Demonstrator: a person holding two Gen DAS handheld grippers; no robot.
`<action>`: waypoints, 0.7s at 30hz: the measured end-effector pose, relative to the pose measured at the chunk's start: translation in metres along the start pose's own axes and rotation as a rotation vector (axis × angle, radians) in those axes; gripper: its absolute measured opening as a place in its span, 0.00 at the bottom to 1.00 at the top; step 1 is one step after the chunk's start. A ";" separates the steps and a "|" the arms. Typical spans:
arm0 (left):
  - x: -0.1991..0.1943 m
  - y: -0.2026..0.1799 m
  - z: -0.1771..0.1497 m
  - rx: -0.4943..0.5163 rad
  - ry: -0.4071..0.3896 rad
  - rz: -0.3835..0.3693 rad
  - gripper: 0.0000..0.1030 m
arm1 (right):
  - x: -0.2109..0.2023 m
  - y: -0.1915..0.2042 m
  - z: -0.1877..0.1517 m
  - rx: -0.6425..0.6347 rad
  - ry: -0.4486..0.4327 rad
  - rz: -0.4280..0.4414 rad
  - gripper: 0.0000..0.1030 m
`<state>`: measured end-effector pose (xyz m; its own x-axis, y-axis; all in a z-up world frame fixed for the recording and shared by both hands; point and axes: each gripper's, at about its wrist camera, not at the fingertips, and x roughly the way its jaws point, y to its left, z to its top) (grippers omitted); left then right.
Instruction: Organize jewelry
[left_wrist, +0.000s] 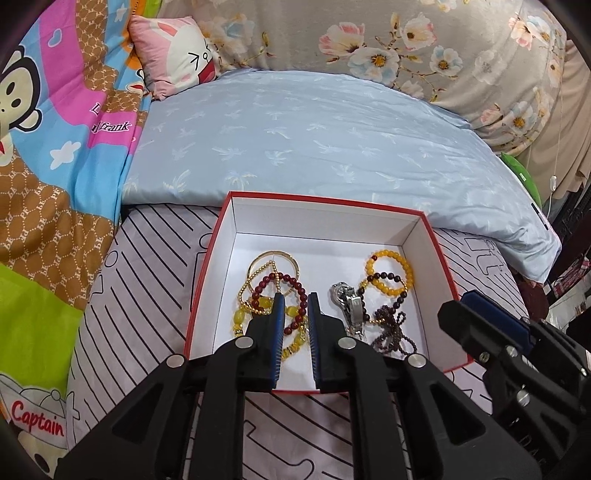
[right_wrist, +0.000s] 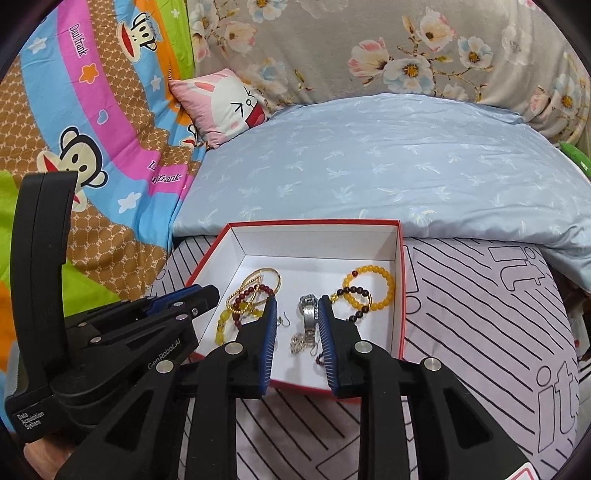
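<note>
Left wrist view has the left gripper (left_wrist: 295, 299) hanging over the near-left part of the red box (left_wrist: 441, 254), jaws parted a little with nothing in them, I'd guess lined up to pick at the dark red bead bracelet (left_wrist: 295, 291) tangled with the gold bangle (left_wrist: 272, 258) and yellow beads. Moving right, the watch (left_wrist: 349, 302) lies mid-box beside a dark bead string (left_wrist: 391, 325), and the yellow bracelet (left_wrist: 389, 271) sits at the far right. Over there the right gripper (right_wrist: 297, 306) hovers with its jaws wider apart, empty too, straddling the watch, probably going for that. All the jewelry's piled in the one box on the striped sheet (left_wrist: 147, 266), so sorting looks barely begun.
</note>
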<state>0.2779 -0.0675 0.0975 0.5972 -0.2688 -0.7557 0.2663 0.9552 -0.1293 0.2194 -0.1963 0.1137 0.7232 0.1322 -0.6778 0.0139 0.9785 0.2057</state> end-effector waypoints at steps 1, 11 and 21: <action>-0.003 -0.001 -0.002 0.003 -0.003 0.001 0.11 | -0.003 0.001 -0.002 -0.002 -0.002 -0.001 0.23; -0.035 -0.015 -0.016 0.035 -0.025 0.023 0.11 | -0.033 0.007 -0.024 -0.011 -0.008 -0.025 0.27; -0.058 -0.023 -0.045 0.048 -0.023 0.049 0.22 | -0.058 0.008 -0.051 0.008 -0.002 -0.065 0.33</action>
<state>0.2034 -0.0686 0.1153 0.6277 -0.2256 -0.7450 0.2724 0.9602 -0.0612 0.1421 -0.1880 0.1191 0.7221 0.0679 -0.6885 0.0667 0.9837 0.1670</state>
